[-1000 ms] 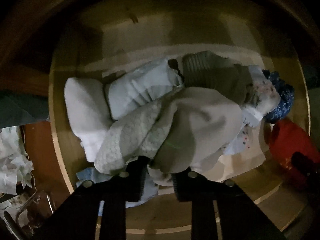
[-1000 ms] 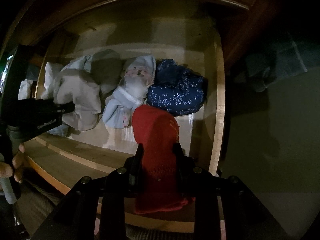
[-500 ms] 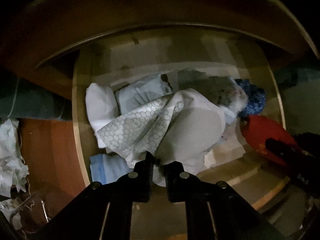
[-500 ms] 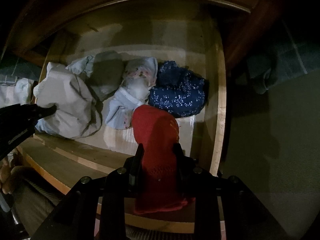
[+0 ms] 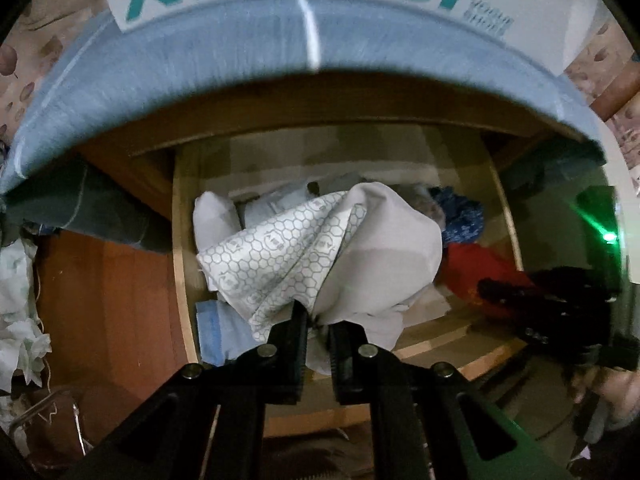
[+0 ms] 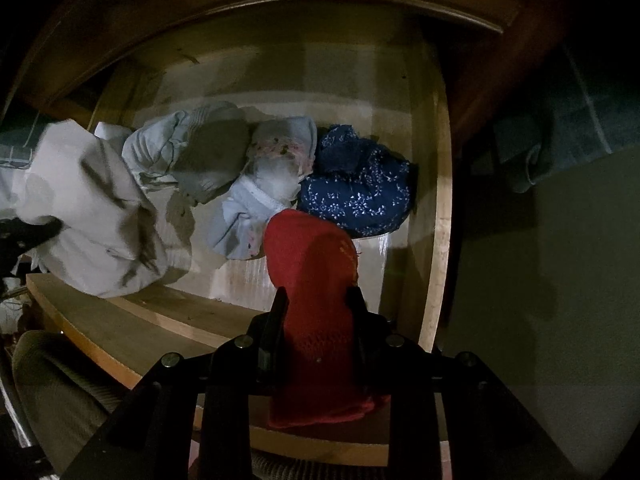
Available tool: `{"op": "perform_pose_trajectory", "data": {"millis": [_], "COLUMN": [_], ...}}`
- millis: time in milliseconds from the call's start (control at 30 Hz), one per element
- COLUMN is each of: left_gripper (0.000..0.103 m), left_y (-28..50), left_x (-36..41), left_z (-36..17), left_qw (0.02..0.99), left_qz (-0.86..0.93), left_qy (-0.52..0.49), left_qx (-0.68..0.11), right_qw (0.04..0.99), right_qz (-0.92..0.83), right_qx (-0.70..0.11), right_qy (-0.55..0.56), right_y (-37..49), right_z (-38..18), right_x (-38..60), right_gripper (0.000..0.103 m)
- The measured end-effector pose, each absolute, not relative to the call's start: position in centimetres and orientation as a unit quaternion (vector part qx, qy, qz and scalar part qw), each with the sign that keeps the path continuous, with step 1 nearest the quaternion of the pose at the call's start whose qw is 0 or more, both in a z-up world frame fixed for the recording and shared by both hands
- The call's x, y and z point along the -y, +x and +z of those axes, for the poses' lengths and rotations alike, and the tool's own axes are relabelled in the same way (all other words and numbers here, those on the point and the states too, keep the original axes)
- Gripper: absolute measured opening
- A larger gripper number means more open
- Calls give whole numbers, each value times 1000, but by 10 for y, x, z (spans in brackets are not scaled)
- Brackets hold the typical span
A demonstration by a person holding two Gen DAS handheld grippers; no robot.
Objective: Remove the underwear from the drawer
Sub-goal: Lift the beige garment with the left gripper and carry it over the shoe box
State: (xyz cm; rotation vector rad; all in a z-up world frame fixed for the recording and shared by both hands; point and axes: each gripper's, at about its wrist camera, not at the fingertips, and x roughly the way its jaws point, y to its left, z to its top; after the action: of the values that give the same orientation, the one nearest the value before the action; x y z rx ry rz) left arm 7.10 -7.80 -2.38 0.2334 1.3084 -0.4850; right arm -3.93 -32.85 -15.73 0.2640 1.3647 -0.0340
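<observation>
- left gripper (image 5: 318, 320) clamped on pale hexagon-print underwear (image 5: 320, 248); cloth fans up and away from the tips, hanging over the drawer's front half, bunched end in the jaws.
- right gripper (image 6: 316, 312) clamped on red knit underwear (image 6: 316, 280); long axis runs straight along the fingers, tail draped back over the drawer front rail (image 6: 120, 320).
- Judgement: both pieces only need pulling back toward the holder; the front rail is the one thing to clear.
- Farther in on the drawer (image 6: 434, 220) floor: light blue floral piece (image 6: 260, 196), navy floral piece (image 6: 360, 188) touching it, grey piece (image 6: 208, 160).
- Blue folded cloth (image 5: 216, 332) at the drawer's left front.
- Blue padded edge (image 5: 280, 40) overhangs the top of the left view.
</observation>
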Motion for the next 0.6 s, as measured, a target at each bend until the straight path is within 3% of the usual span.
{"op": "perform_pose_trajectory", "data": {"millis": [600], "left_gripper": [9], "left_y": [42], "left_x": [62], "left_z": [60], "left_qw": [793], "left_qz": [-259], "left_qy": [112], "left_qx": [-540], "right_qw": [769], "right_qz": [-19], "right_qx": [-628], "right_qy": [118], "right_y": [-39], "right_z": [-155], "right_x": [328], "right_gripper": [25]}}
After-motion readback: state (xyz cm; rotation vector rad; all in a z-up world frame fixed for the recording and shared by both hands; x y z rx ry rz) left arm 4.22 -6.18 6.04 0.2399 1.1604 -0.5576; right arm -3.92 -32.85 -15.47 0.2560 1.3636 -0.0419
